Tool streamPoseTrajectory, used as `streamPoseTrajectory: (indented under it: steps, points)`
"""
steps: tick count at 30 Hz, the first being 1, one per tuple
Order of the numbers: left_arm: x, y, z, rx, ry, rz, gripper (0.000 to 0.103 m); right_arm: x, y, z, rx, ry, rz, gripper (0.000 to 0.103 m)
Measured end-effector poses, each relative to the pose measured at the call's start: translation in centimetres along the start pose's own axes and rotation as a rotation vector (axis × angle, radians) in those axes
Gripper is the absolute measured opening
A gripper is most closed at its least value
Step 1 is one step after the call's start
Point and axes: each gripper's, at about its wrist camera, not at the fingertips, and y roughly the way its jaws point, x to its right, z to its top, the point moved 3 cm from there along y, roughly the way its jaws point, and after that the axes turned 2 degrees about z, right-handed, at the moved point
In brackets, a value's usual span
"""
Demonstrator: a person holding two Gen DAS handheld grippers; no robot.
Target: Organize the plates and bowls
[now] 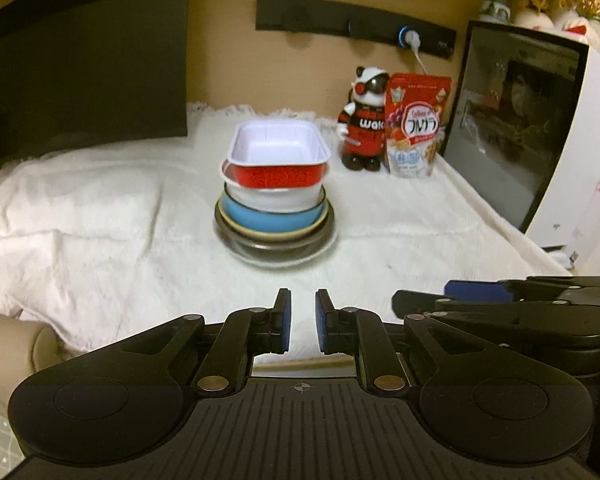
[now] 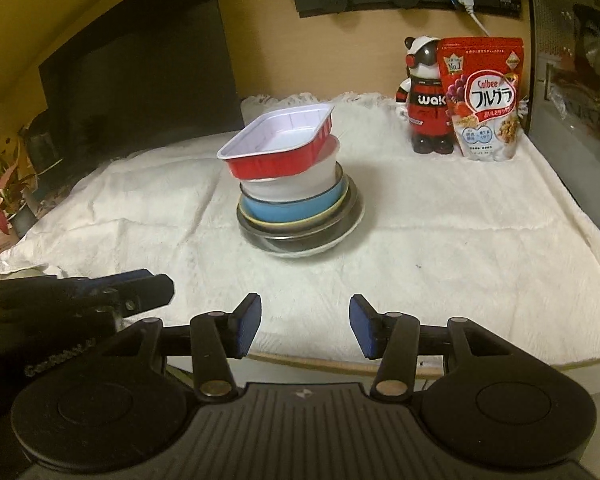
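A stack of dishes stands in the middle of the white cloth (image 1: pixel 100 208). On top is a red foil tray (image 1: pixel 278 176) with a white inside, tilted in the right wrist view (image 2: pixel 276 160). Under it sit a white bowl (image 1: pixel 274 200), a blue bowl (image 1: pixel 272 220), and darker plates on a clear glass plate (image 1: pixel 284 258). My left gripper (image 1: pixel 303 304) is shut and holds nothing, well short of the stack. My right gripper (image 2: pixel 305 312) is open and empty, also back near the table's front edge. Each gripper shows at the other view's side, the right one (image 1: pixel 420 300) and the left one (image 2: pixel 156 284).
A panda figure (image 2: pixel 426 100) and a red cereal bag (image 2: pixel 484 100) stand at the back right. A dark-fronted white appliance (image 1: pixel 520 128) fills the right side. A dark screen (image 2: pixel 140 72) stands at the back left, with a potted plant (image 2: pixel 4 184) beside it.
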Motion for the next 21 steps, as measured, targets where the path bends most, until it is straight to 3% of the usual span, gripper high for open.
streamPoseTrajectory:
  steps: [21]
  points:
    - [0.6,-0.3,-0.2,-0.015,-0.017,-0.024,0.016,0.0,-1.3,0.1,0.009,0.003,0.024,0.05]
